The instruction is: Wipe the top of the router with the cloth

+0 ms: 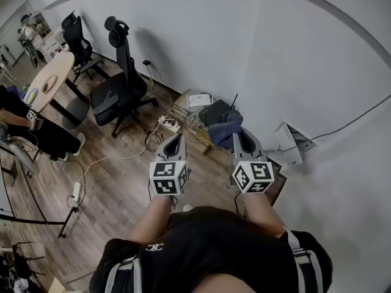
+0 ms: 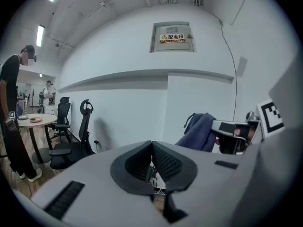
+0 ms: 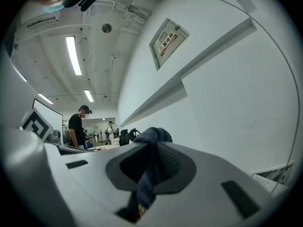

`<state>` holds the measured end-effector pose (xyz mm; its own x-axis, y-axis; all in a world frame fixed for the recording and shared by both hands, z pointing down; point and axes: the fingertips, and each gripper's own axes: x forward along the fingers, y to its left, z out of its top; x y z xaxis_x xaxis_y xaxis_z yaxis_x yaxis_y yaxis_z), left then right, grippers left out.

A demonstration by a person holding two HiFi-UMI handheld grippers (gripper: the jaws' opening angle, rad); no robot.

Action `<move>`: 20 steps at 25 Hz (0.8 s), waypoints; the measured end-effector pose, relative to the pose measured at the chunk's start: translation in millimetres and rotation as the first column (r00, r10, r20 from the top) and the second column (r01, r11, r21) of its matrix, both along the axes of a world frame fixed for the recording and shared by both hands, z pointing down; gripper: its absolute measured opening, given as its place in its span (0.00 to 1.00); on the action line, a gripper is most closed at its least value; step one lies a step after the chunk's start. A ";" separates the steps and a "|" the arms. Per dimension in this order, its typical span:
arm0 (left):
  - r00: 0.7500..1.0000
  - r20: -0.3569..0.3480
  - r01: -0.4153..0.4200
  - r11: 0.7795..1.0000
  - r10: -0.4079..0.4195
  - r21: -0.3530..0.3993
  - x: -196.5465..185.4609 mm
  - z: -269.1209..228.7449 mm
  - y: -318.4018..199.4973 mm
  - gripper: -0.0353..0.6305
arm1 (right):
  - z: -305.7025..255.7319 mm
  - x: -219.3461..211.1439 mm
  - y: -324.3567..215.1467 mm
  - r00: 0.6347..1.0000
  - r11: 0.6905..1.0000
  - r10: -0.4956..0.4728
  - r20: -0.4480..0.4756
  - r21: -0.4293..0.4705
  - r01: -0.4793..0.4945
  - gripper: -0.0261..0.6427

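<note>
**A:** Where is the cloth?

**B:** The dark blue cloth (image 1: 225, 129) is pinched in the right gripper (image 1: 237, 137). The jaws are closed on the fabric, which bunches above the tips and hangs down between them.

**A:** And the other one?

**B:** The left gripper (image 1: 175, 139) is held beside it on the left, well apart from the cloth. Its jaws are pressed together with nothing between them.

**A:** The router?

**B:** The black router (image 1: 214, 111) lies low against the far wall, just beyond the cloth, with one antenna up. A white device (image 1: 198, 100) sits just left of it. In the head view the cloth overlaps the router's near edge, but I cannot tell whether they touch.

**A:** Anything else nearby?

**B:** A black office chair (image 1: 119, 90) stands to the far left. A white power strip (image 1: 168, 124) lies on the wooden floor (image 1: 122, 176) between the chair and the router.
</note>
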<state>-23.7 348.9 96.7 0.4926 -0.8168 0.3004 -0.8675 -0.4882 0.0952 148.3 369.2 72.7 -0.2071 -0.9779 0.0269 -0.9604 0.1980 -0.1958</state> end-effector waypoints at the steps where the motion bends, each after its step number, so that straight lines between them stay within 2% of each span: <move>1: 1.000 -0.003 -0.001 1.000 0.001 0.002 0.7 -0.5 1.8 0.06 | 0.7 0.0 1.2 1.000 1.000 -0.002 -0.002 -0.001 0.002 0.07; 11: 1.000 -0.028 0.001 1.000 -0.002 -0.011 -3.4 0.9 10.5 0.06 | -2.0 -12.3 6.2 0.999 0.999 -0.034 -0.015 0.009 0.034 0.07; 20: 0.999 -0.036 -0.008 1.000 0.008 -0.013 -17.7 1.7 10.7 0.06 | -2.1 -25.0 9.8 1.000 1.000 -0.013 -0.016 0.001 0.013 0.07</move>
<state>-41.4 359.6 98.4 0.5097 -0.8091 0.2926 -0.8595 -0.4935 0.1328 123.3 379.0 70.5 -0.2198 -0.9751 0.0295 -0.9608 0.2111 -0.1798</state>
